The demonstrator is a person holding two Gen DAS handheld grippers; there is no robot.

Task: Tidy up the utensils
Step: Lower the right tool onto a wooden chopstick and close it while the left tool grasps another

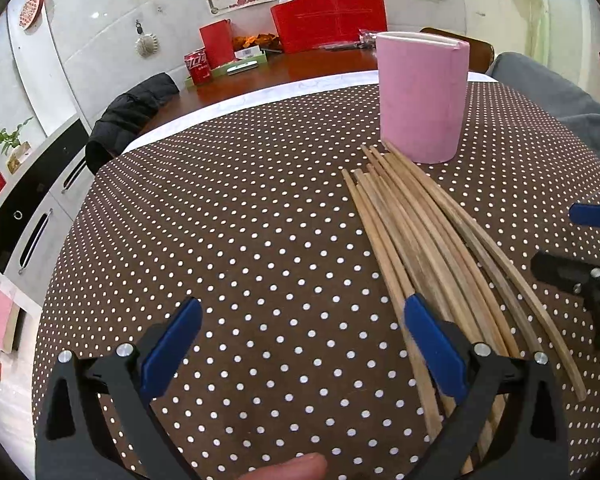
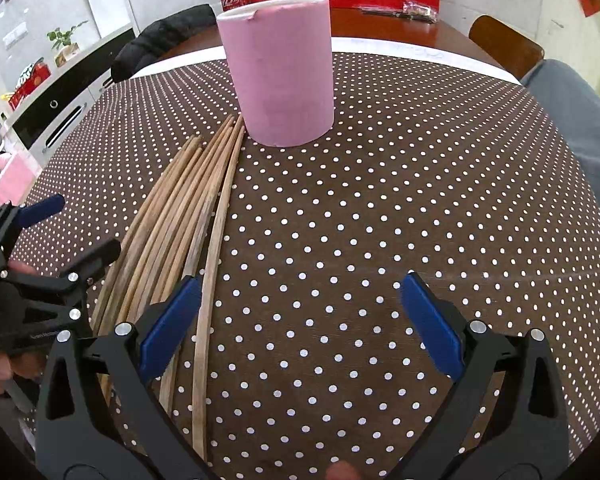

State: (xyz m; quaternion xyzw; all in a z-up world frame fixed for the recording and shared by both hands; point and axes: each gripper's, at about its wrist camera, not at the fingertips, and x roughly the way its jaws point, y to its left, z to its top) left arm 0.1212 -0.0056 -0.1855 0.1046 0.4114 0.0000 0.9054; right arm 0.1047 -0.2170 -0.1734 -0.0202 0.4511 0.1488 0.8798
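Note:
Several wooden chopsticks (image 1: 428,248) lie in a loose bundle on the brown polka-dot tablecloth (image 1: 240,220), their far tips close to a pink cylindrical holder (image 1: 422,96) that stands upright. My left gripper (image 1: 302,320) hovers open over the cloth, its right finger above the bundle's near end. In the right wrist view the chopsticks (image 2: 180,216) run left of centre up to the pink holder (image 2: 282,68). My right gripper (image 2: 300,300) is open with bare cloth between its fingers, its left finger over the rightmost sticks. The left gripper (image 2: 52,240) shows at that view's left edge.
A black jacket (image 1: 132,116) hangs over a chair at the table's far left. Behind the cloth the wooden tabletop holds a red bag (image 1: 330,20), a red can (image 1: 196,66) and small boxes. Grey fabric (image 1: 560,100) lies at the right edge. Cabinets (image 1: 32,216) stand left.

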